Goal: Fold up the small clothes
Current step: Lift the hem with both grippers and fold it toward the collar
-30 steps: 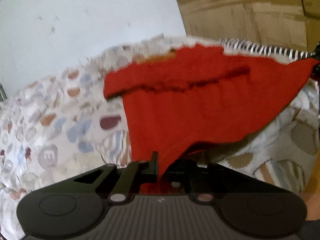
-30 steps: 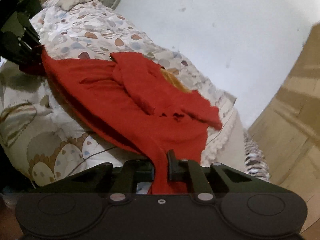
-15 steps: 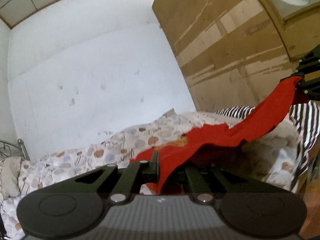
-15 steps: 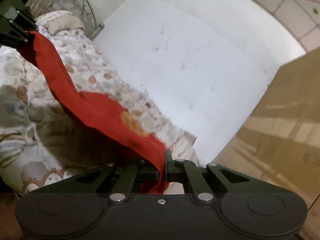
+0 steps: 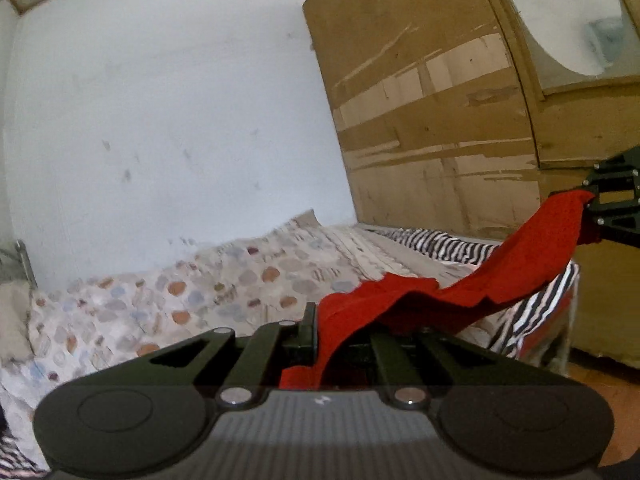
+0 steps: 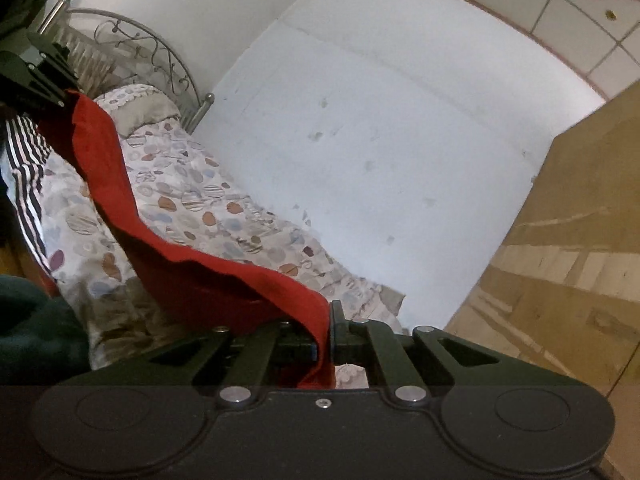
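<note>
Left wrist view shows the left gripper [image 5: 316, 330] with its jaws clamped on one end of a red garment [image 5: 472, 284]; at the right rim of that view the right gripper [image 5: 592, 200] pinches the other end. In the right wrist view the right gripper's jaws are likewise closed on red cloth, and the garment runs off to the upper left to the left gripper. So the garment hangs between the two grippers, stretched in a sagging band above the near edge of the bed [image 6: 208, 216], and seems clear of the bedding, though its lower part is hidden.

The step in hand looks like the lift and spread that comes ahead of a fold. Next, I judge, the garment must be laid flat on the bed, ends kept level and taut so it does not bunch.

The cloth is a soft, matte, limp knit. The bed cover is quilted, printed with rounded patches; a black-and-white striped cloth [image 5: 436, 240] lies at its edge.
</note>
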{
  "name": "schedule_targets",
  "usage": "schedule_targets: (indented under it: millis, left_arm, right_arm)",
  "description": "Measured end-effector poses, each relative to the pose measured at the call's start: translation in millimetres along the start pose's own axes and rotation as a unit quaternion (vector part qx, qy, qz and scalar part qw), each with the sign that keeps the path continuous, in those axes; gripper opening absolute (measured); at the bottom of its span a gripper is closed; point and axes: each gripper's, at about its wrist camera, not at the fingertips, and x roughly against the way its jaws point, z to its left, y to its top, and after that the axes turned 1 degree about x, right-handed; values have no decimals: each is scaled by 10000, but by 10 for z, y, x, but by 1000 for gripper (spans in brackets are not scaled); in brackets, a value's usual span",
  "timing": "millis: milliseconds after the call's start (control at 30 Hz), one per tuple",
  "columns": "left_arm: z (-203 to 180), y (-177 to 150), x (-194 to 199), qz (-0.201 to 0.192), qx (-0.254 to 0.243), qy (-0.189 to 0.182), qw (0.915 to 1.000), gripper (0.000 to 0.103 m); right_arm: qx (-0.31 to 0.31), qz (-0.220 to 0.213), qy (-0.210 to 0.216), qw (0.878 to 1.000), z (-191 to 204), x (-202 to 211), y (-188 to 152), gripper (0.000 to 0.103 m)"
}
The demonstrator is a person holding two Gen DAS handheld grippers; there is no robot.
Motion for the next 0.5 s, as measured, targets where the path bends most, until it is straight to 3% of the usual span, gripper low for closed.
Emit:
schedule_targets:
  millis: [133,233,367,500]
  left_arm:
    - [138,84,-246,-4,-26,162,9999,5]
    - [319,228,-587,93,317,258,9991,5]
    - [567,363,-1133,213,417,339,9983,5]
    - [827,422,-1760,465,140,495,9976,5]
  right_arm:
    - [-87,-135,-117,9998,-55,-146,-34,4]
    - [-344,-388,-295,9982,-54,-416,-39,4]
    - [-456,-522,-499,9963,-156,-1060,20,4]
    - [-741,-326,-420,9958,-349,-1829,83,5]
